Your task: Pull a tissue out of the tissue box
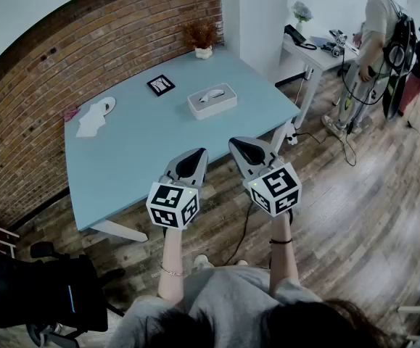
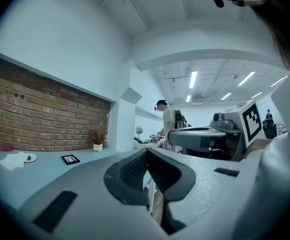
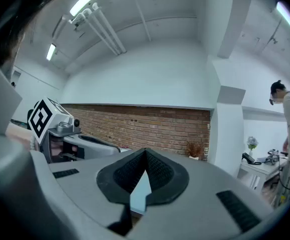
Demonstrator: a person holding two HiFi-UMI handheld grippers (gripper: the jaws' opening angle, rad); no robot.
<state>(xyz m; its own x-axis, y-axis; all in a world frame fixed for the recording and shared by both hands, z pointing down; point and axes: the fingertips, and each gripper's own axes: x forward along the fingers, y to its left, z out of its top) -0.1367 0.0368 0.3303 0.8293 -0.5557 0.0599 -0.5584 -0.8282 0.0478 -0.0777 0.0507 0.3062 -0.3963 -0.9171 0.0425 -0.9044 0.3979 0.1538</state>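
Near the table [image 1: 144, 143], left gripper [image 1: 197, 153] and right gripper [image 1: 239, 143] hover closed.

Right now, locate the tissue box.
Head view: the tissue box sits on the blue table, right of centre, just right of the small black frame and nearer than the potted plant.

text: none readable | labels, brands: none — numbers, signs: none

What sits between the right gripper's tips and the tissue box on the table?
Nothing. In the head view, only bare blue table separates the right gripper from the tissue box.
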